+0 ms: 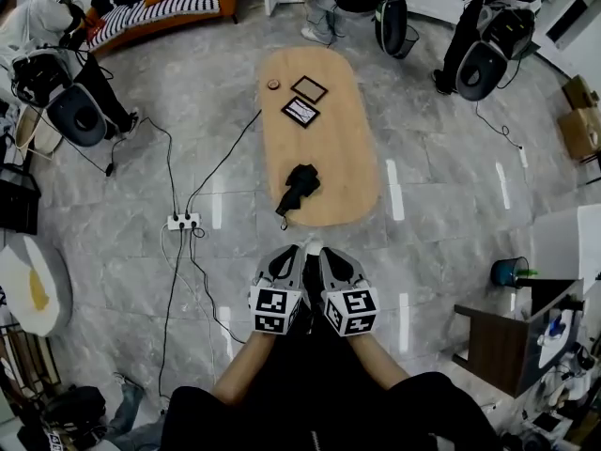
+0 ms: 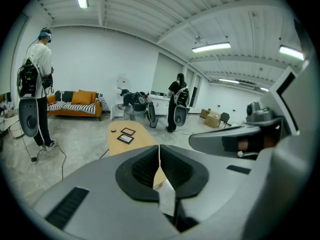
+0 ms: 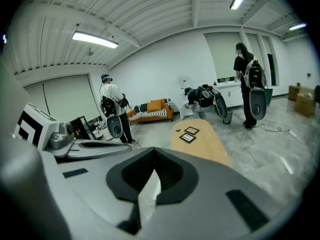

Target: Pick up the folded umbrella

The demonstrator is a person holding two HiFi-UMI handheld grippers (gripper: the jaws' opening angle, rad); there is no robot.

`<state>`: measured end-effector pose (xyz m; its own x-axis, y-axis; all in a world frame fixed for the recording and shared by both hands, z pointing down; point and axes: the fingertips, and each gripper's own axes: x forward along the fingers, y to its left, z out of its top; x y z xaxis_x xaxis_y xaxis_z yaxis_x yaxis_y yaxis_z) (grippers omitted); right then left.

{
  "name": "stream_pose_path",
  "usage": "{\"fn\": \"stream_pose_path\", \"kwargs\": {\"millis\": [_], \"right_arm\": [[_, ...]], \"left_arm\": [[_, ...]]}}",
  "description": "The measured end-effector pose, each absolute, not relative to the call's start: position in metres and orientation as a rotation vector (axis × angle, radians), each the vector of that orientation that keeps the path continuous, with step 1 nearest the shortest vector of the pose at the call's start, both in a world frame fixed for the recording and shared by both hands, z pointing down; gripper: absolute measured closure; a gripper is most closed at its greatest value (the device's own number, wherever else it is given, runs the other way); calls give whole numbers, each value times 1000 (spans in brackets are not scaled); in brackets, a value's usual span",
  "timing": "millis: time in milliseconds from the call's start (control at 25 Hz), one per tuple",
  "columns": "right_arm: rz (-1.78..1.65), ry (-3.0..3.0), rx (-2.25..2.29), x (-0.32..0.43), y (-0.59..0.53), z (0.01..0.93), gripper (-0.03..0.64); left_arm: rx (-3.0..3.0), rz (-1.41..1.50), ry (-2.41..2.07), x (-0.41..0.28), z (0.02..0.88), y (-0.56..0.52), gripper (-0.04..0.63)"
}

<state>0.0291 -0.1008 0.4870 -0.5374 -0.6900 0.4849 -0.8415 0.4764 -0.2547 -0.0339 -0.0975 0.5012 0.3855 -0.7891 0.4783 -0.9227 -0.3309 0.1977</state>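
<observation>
Well, the big grey floor is all around, and on it stands the long wooden table. I hold my left gripper and my right gripper side by side, low over the floor, in front of the table's near end. Both sets of jaws are pressed together with nothing between them, so I think they must open before I can grab. The folded umbrella is black and lies on the near end of the table, straight ahead of the jaws and well apart from them. It sits a bit more to the left, so I think my left gripper is nearer. Its long side runs slanted: the thin end points toward me and left, near the table edge, and the fat end points away and right.
</observation>
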Motion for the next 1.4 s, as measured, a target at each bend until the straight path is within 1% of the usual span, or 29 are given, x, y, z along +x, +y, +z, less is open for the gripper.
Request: {"fn": "stream_pose_path", "kwargs": {"millis": [840,1160,1400], "right_arm": [[878,-2336,1053,1,-262,570,600],[960,-2282,958,-7,-308,615,506],[1054,-2176,910,-15,-328,673,434]], "left_arm": [[1992,509,-1565,-76,561,-239,577],[1930,539,-1592,-85,580,-270,577],[1915,540,-1588,-83,591,-275,577]]}}
